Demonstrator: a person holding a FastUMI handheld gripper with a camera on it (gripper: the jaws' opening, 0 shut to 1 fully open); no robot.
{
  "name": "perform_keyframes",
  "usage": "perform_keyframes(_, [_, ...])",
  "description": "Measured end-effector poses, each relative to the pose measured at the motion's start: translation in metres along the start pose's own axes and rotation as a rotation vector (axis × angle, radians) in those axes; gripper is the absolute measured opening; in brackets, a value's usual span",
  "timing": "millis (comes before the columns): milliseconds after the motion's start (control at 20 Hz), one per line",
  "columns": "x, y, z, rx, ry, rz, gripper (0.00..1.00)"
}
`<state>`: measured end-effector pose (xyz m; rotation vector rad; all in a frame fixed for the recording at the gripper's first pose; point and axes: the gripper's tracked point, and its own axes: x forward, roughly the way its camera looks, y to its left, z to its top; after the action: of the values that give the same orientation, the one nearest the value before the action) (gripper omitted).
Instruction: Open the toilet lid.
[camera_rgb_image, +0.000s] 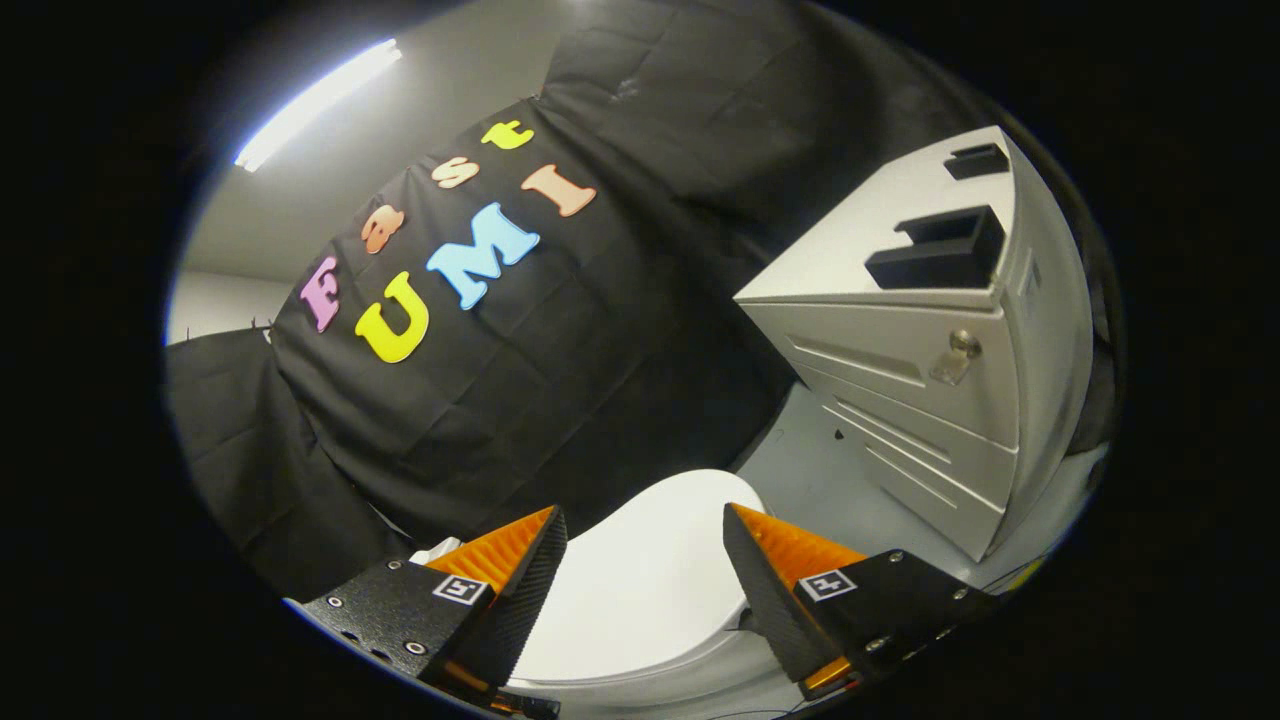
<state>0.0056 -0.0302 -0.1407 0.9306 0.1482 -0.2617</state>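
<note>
White toilet lid (650, 580) lies closed beneath the claw (645, 525), whose fingers are spread wide, gripping nothing.

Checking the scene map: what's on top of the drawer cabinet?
Two black blocks sit on the drawer cabinet. Their contents, if any, are hidden. The hand-held gripper is open above the closed toilet lid.

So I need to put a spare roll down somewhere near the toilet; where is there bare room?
Bare grey floor lies between the toilet lid and the white drawer cabinet. The cabinet's flat top is bare short of its two black brackets. The open tongs hang over the closed lid; the black cloth crowds its far side.
</note>
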Motion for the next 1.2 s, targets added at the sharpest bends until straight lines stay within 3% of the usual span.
perform_keyframes(750, [0.015,-0.077,-0.07,0.276,0.145,-0.206,0.95])
perform_keyframes(1000, [0.018,-0.098,-0.104,0.346,0.242,-0.227,0.94])
perform_keyframes(1200, [0.023,-0.101,-0.11,0.422,0.252,-0.233,0.82])
